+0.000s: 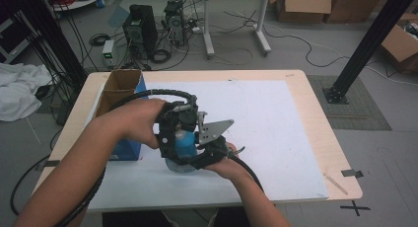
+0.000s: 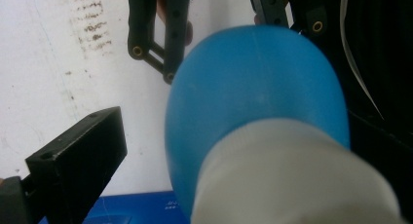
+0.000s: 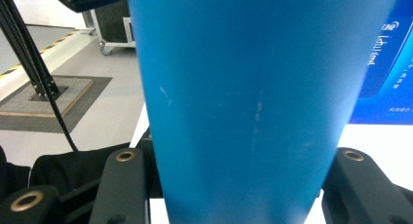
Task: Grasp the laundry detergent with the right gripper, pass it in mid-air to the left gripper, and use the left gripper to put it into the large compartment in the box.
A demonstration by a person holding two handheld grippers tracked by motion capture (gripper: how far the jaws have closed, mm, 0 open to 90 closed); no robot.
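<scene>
A blue bottle (image 1: pixel 185 147) with a pale cap (image 2: pixel 292 180) stands on the white mat (image 1: pixel 266 123), near the table's front. My right gripper (image 1: pixel 209 155) is shut on its blue body (image 3: pixel 248 87), with one black finger (image 3: pixel 122 180) on each side. My left gripper (image 1: pixel 178 119) comes in from the left and hangs over the bottle's top. Its left finger (image 2: pixel 78 160) stands clear of the cap, so the jaws look open. The other finger is hidden behind the bottle (image 2: pixel 253 97).
An open blue cardboard box (image 1: pixel 121 96) sits on the table just left of the grippers. The wooden table edge (image 1: pixel 340 153) frames the mat. Beyond the table, computers (image 1: pixel 140 29), cables and cardboard boxes (image 1: pixel 303 5) lie on the floor.
</scene>
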